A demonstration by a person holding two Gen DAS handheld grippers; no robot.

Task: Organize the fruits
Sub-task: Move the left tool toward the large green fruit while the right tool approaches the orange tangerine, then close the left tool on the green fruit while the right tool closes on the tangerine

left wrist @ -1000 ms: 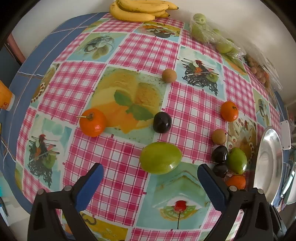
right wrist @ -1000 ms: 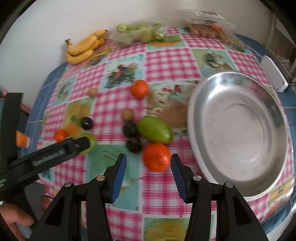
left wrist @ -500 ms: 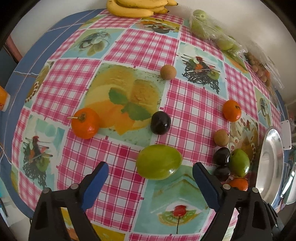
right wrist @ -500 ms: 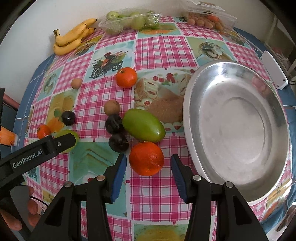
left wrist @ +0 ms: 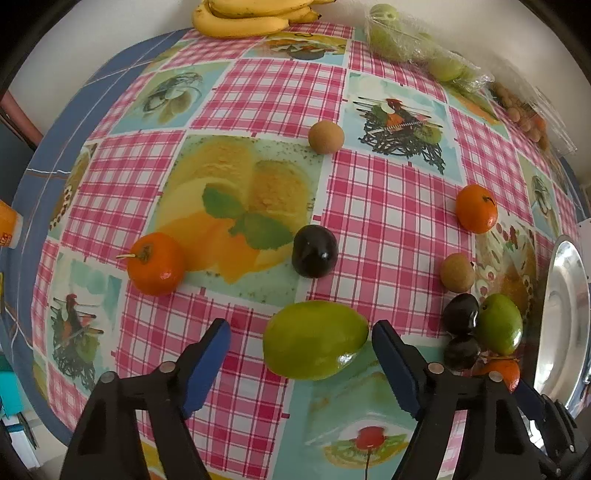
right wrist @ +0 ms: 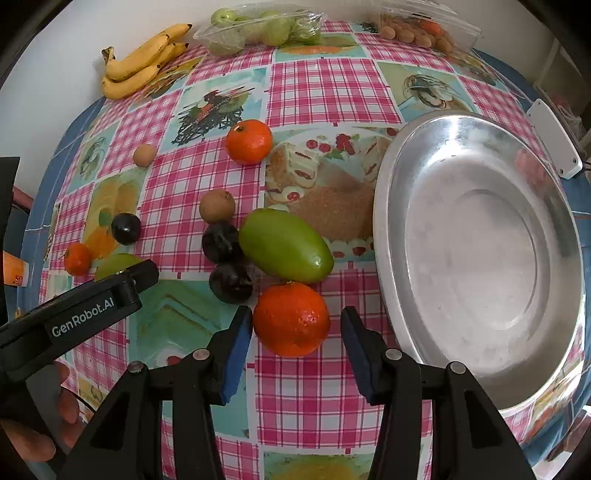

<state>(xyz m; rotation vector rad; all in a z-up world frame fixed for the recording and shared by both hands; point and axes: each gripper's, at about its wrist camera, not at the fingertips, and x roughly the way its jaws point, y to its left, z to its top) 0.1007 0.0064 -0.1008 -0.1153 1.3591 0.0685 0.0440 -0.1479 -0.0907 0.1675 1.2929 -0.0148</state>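
Loose fruit lies on a checked tablecloth. My left gripper (left wrist: 301,343) is open around a green mango (left wrist: 316,339), its jaws apart from the fruit on both sides. My right gripper (right wrist: 295,328) is open around an orange (right wrist: 291,319), the left pad close to its skin. Behind that orange lie a second green mango (right wrist: 285,250), two dark plums (right wrist: 221,242) and a brown round fruit (right wrist: 217,206). A silver plate (right wrist: 480,354) stands empty to the right. Another orange (left wrist: 157,264) and a dark plum (left wrist: 314,251) lie ahead of my left gripper.
Bananas (right wrist: 140,62), a bag of green fruit (right wrist: 258,29) and a box of small brown fruit (right wrist: 424,31) stand along the far wall. One orange (right wrist: 249,142) and a small brown fruit (right wrist: 144,155) lie mid-table. A white device (right wrist: 554,138) lies beyond the plate.
Both grippers have moved forward and lower. The mango now sits between my left jaws and the orange between my right jaws. No fruit has moved.
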